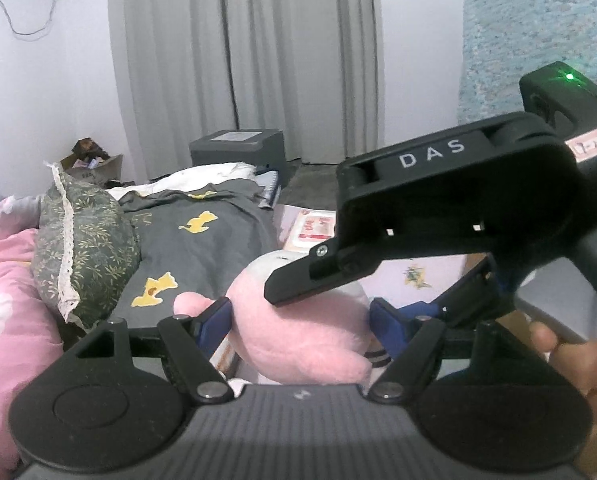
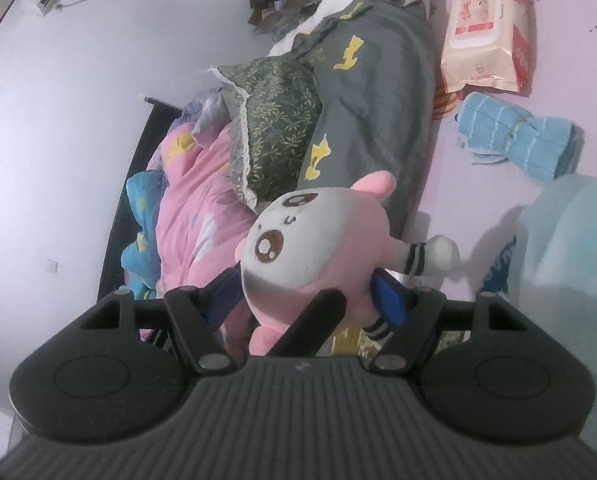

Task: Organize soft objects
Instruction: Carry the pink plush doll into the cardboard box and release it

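Plush toy [image 2: 318,248] clamped by both left hand-held gripper [image 1: 302,320] and right hand-held gripper [image 2: 310,292].

Two wrist fisheyes, both close on the pink plush toy [image 1: 298,332] (shared), facing the bed [image 2: 378,120], right view rolled sideways

The right gripper [image 1: 318,284] hides the pink plush toy's [image 1: 298,336] face; the hand [image 1: 578,364] is cut off.

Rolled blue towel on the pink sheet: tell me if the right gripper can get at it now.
Probably not yet. The right gripper has its jaws closed on the pink plush toy, which the left gripper also clamps. The rolled blue towel lies unobstructed on the pink sheet, but the toy must go first.
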Available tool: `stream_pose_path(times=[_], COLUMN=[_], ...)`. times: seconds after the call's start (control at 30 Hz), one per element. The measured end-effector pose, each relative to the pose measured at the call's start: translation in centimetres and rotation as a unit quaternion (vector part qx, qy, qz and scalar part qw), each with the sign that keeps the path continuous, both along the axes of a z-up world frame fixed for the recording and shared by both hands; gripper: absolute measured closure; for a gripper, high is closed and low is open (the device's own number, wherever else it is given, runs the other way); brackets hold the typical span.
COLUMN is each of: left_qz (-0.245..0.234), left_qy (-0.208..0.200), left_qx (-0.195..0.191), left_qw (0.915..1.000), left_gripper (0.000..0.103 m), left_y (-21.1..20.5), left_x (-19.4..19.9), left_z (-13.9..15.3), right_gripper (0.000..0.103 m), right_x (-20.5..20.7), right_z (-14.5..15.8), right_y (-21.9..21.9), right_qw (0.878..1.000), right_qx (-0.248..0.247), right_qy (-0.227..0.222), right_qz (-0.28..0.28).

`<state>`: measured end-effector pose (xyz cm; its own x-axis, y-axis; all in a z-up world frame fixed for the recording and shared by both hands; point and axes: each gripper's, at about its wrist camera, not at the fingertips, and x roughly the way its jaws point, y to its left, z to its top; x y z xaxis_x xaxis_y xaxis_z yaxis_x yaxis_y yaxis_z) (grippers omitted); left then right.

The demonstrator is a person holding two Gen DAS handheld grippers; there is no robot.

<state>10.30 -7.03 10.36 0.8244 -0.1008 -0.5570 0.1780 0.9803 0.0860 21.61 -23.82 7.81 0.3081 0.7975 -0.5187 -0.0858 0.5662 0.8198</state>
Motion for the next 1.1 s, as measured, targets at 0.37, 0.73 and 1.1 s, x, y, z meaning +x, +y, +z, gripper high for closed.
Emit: stream_pose_path(times=[0.37, 0.73, 1.1], left_qz=[-0.041, -0.142, -0.253], left_qy=[-0.007, 0.014, 0.059], left_qx=[0.004, -0.009, -0.026], left_qw=[0.9992, 0.9897, 0.9653], left_gripper=[0.027, 0.027, 0.027], left_y=[-2.7, -11.4, -24.5], left_x=[-5.4, -5.9, -3.4], left_z=[0.6, 0.4, -3.5], right_gripper=[0.031, 0.031, 0.030], right_x=[-7.0, -11.9, -16.4], right_z=[1.1, 0.7, -2.4], right_y=[-3.1, -12.4, -26.5], right_qw=[1.000, 0.994, 0.974], right_qx=[0.002, -0.004, -0.027], right_qy=[-0.003, 0.003, 0.025], right_qz=[-0.031, -0.107, -0.223])
